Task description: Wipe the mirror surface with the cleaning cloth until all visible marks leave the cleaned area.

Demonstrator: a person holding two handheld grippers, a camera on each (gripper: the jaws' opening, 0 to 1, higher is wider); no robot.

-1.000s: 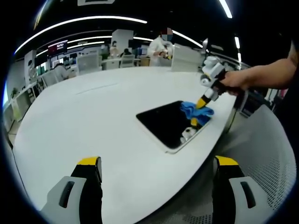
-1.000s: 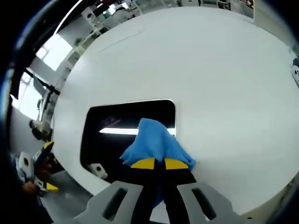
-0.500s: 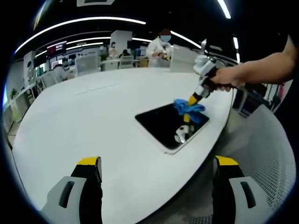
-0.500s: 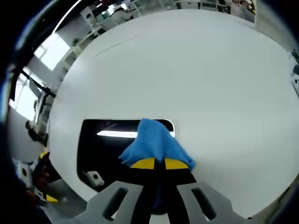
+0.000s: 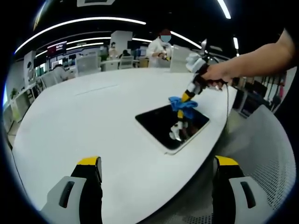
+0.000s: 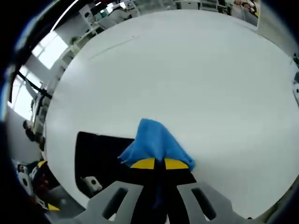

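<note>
A dark rectangular mirror [image 5: 169,126] with a white rim lies flat near the right edge of the white table [image 5: 93,116]. My right gripper [image 5: 183,97] is shut on a blue cleaning cloth [image 5: 182,103] and presses it on the mirror's far edge; a person's hand holds that gripper. In the right gripper view the blue cloth [image 6: 154,144] bunches out past my shut right gripper [image 6: 159,164], over the mirror [image 6: 100,156] and the table. My left gripper [image 5: 154,163] hovers open at the table's near edge, well short of the mirror, with nothing between its jaws.
The round white table [image 6: 201,74] spreads wide to the left and behind the mirror. A perforated grey chair back [image 5: 266,154] stands at the right of the table. Desks, screens and people [image 5: 161,44] are in the far background.
The right gripper has dragged the cloth from the mirror's right corner toward its far edge. The left gripper has stayed where it was.
</note>
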